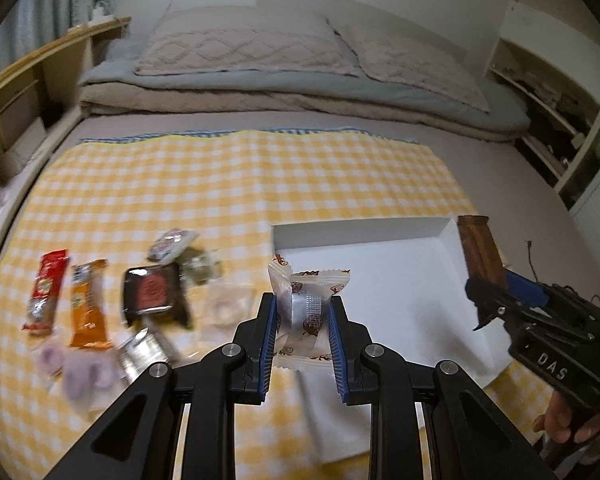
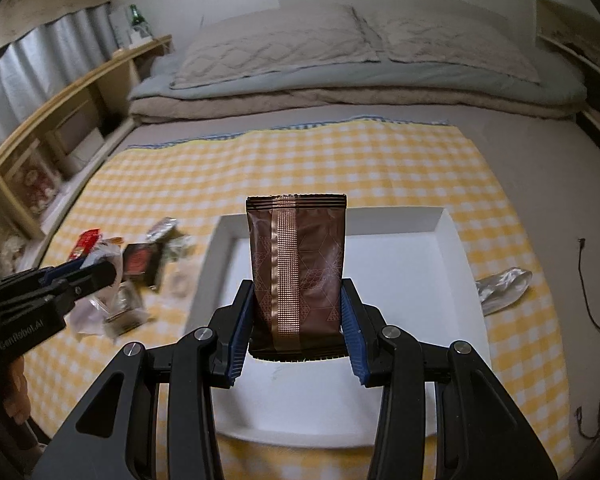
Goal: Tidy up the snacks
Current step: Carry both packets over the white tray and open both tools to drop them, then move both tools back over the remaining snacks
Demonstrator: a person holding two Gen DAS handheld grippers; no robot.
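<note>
My left gripper (image 1: 302, 304) is shut on a white snack packet with brown cookie prints (image 1: 306, 312), held over the near left edge of the white tray (image 1: 400, 280). My right gripper (image 2: 297, 292) is shut on a brown snack pouch (image 2: 296, 268) and holds it upright above the tray (image 2: 400, 280); that pouch also shows in the left wrist view (image 1: 480, 252). Loose snacks lie on the yellow checked cloth left of the tray: a red packet (image 1: 46, 292), an orange packet (image 1: 87, 304) and a dark packet with a red label (image 1: 152, 292).
A silver wrapper (image 2: 500, 286) lies right of the tray beside a dark cable (image 2: 592, 280). Folded bedding and pillows (image 1: 260, 60) fill the far end of the bed. Wooden shelves (image 2: 40, 160) run along the left side.
</note>
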